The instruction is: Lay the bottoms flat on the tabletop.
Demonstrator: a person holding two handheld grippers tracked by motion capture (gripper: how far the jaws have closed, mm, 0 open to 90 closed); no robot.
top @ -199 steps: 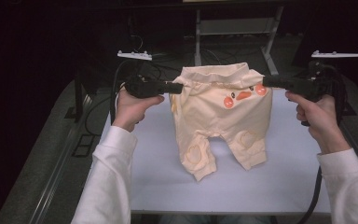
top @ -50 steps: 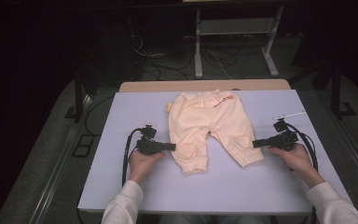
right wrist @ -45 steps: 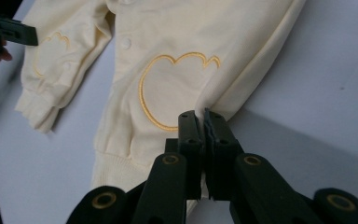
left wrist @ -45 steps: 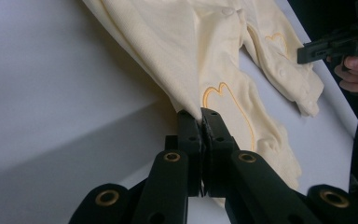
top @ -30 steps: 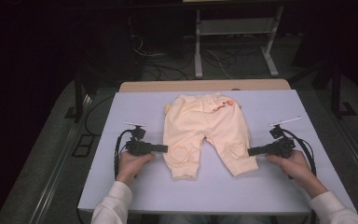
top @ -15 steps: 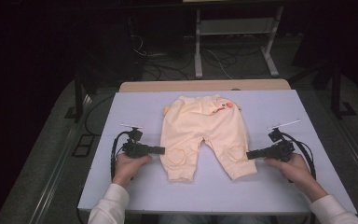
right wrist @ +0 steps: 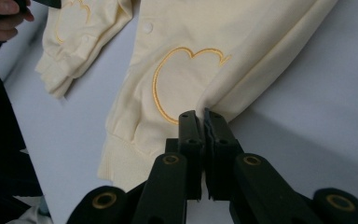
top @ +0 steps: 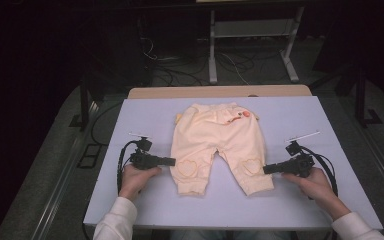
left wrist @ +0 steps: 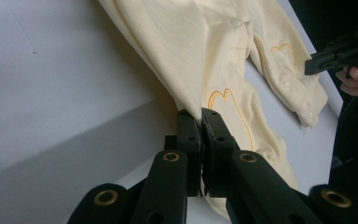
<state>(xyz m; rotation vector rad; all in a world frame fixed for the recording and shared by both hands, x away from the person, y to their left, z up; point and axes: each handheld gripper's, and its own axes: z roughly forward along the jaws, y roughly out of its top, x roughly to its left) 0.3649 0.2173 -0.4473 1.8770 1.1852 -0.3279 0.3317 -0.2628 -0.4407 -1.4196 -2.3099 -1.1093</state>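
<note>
Pale yellow cloth is pinched in both sets of black jaws: in the left gripper view the left gripper is seen closed on the outer seam of one trouser leg, just beside an embroidered heart, and in the right gripper view the right gripper is seen clamped in the same way on the outer edge of the other leg, next to its own heart outline. From the high view, the left hand and the right hand are placed low at the near part of the white table top, each gripper lying almost level and aimed inward at the baby trousers. Compared with the pictures of a moment earlier, the garment has been drawn toward the near edge and the legs have been pulled apart, so that the earlier bunching is largely gone; over the last half second little more has been shifted. The trousers are now spread flat near the middle of the table, cuffs nearest the person, the waistband farther off, with a small orange patch at the top. It is judged that the smoothing is nearly complete and that a release of both seams, or a fold, is what is called for next. Beyond the table, a wooden board edge and cables on the dark floor are seen.
</note>
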